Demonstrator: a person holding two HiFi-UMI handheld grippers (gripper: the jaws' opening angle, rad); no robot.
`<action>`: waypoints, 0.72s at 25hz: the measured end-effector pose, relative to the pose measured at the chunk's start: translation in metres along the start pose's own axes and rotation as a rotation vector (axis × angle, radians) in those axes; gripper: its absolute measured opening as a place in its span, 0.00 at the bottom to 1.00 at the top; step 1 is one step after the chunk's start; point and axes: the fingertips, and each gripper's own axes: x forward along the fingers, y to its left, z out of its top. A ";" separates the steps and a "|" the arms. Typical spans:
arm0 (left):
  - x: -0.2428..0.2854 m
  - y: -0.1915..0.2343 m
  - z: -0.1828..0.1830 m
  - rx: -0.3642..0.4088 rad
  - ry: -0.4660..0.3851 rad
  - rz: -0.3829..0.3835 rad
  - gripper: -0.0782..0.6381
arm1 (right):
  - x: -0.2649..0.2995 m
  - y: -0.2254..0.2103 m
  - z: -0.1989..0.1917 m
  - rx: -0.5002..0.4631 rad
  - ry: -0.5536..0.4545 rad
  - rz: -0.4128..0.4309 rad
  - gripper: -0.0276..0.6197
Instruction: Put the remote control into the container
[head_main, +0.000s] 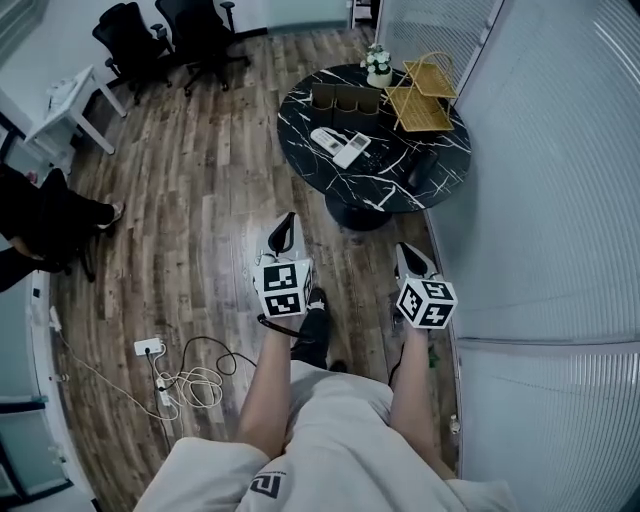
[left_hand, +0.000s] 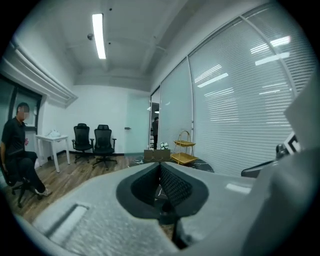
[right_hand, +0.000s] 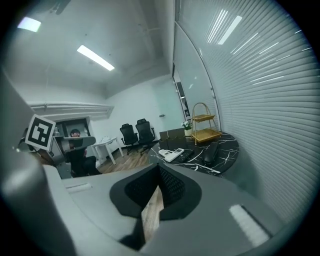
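Jaws together, empty; remote control (head_main: 352, 150), apparently white, lies well ahead.

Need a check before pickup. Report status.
Left hand-held gripper, right hand-held gripper shut, empty. White remote lies on table, untouched, near brown container. Nothing seen in the way.

Two claws (head_main: 286, 225) (head_main: 404, 252). Two black office chairs (head_main: 130, 40) (head_main: 205, 35). One round black surface (head_main: 300, 110), bearing two white remote controls (head_main: 325, 138) (head_main: 352, 150), one black remote control (head_main: 378, 160), one brown container (head_main: 345, 97), one yellow wire rack (head_main: 425, 95) of two tiers and one flower pot (head_main: 378, 65). One power strip (head_main: 148, 347) on the floor (head_main: 200, 200). One seated person (head_main: 40, 220).
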 end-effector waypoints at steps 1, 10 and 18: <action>0.011 0.001 0.001 -0.011 0.010 -0.025 0.12 | 0.009 -0.003 0.002 0.003 0.013 0.014 0.05; 0.116 0.050 0.035 -0.061 -0.055 0.022 0.12 | 0.112 -0.027 0.053 -0.023 0.033 0.035 0.05; 0.198 0.068 0.064 -0.023 -0.031 -0.089 0.12 | 0.189 -0.013 0.107 -0.087 -0.003 0.055 0.05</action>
